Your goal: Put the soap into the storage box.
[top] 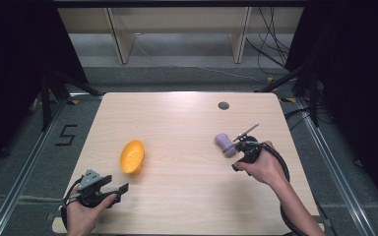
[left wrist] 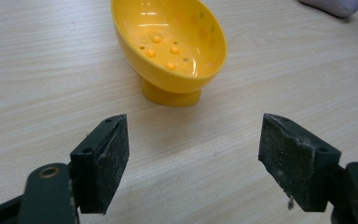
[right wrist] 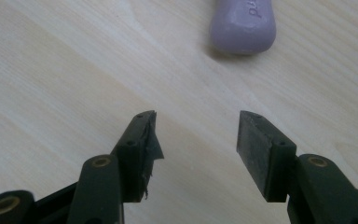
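Left claw (left wrist: 193, 154) spread wide, empty, low over bench (top: 177, 123), aimed at yellow soap dish (left wrist: 170, 44). Right claw (right wrist: 196, 140) partly parted, empty, just short of purple soap bar (right wrist: 243, 23) lying flat. Risk: too narrow a gap, nudging slick soap away.

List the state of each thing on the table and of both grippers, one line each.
Yellow dish: upright on its foot, tilted, nothing inside, untouched.
Purple soap bar: lying flat on the table, free, ahead of the right jaws.
Left gripper: open, jaws wide, nothing between them, aimed at the dish.
Right gripper: partly open, nothing between the jaws, short of the soap.
Table: bare wood, small round hole near the far edge.
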Motion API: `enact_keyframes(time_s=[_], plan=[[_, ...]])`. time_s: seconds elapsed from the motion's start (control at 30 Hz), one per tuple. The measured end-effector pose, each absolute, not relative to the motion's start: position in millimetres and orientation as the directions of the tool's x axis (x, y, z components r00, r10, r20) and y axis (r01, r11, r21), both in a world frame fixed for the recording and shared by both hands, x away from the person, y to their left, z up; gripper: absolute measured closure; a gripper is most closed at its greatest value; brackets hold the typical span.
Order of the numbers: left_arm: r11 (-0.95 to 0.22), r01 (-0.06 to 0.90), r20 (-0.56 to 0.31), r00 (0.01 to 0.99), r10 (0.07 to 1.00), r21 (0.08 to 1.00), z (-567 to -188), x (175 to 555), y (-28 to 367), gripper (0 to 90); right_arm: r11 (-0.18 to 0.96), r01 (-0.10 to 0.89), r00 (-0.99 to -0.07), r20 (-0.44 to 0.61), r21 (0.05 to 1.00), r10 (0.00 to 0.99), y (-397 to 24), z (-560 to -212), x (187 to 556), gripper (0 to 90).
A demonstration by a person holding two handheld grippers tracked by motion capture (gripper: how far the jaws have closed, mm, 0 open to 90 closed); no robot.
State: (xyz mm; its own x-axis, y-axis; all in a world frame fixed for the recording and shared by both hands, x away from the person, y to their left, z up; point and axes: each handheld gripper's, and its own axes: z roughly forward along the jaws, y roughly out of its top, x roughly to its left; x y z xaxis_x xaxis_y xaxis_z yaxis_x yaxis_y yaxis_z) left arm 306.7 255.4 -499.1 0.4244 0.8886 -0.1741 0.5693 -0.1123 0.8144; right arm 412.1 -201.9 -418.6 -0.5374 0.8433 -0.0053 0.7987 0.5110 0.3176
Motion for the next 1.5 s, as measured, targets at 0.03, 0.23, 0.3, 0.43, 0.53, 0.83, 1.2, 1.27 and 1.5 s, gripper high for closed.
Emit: enact_keyframes(time_s=[0.03, 0.23, 0.3, 0.43, 0.53, 0.83, 1.2, 1.27, 1.5], plan=[[-0.112, 0.564, -0.176, 0.431, 0.885, 0.818, -499, 307, 255, 23.9, 0.499, 0.812, -0.523, -0.005, 0.303, 0.853, -200, -419, 414, 47.8], [-0.114, 0.565, -0.172, 0.428, 0.887, 0.817, -499, 307, 256, 23.7, 0.497, 0.817, -0.520, 0.001, 0.292, 0.854, -198, -422, 427, 47.4], [-0.113, 0.564, -0.178, 0.435, 0.883, 0.818, -499, 307, 257, 23.7, 0.498, 0.816, -0.530, 0.034, 0.293, 0.847, -198, -422, 432, 47.4], [-0.117, 0.565, -0.172, 0.433, 0.885, 0.817, -499, 306, 256, 23.6, 0.502, 0.812, -0.536, 0.041, 0.296, 0.843, -197, -426, 441, 47.4], [-0.120, 0.565, -0.170, 0.433, 0.885, 0.816, -498, 306, 255, 23.5, 0.498, 0.816, -0.529, 0.031, 0.292, 0.848, -194, -427, 447, 47.4], [-0.118, 0.567, -0.172, 0.433, 0.885, 0.815, -498, 306, 255, 23.4, 0.466, 0.841, -0.484, -0.001, 0.273, 0.875, -187, -425, 465, 47.4], [-0.107, 0.566, -0.184, 0.432, 0.883, 0.817, -499, 306, 255, 23.3, 0.473, 0.839, -0.490, -0.006, 0.267, 0.872, -184, -427, 484, 46.7], [-0.115, 0.563, -0.178, 0.438, 0.881, 0.818, -499, 306, 255, 23.3, 0.477, 0.836, -0.491, -0.020, 0.270, 0.871, -183, -427, 487, 46.7], [-0.103, 0.567, -0.185, 0.428, 0.885, 0.817, -499, 306, 255, 23.1, 0.470, 0.842, -0.484, -0.018, 0.265, 0.875, -181, -429, 493, 46.7]])
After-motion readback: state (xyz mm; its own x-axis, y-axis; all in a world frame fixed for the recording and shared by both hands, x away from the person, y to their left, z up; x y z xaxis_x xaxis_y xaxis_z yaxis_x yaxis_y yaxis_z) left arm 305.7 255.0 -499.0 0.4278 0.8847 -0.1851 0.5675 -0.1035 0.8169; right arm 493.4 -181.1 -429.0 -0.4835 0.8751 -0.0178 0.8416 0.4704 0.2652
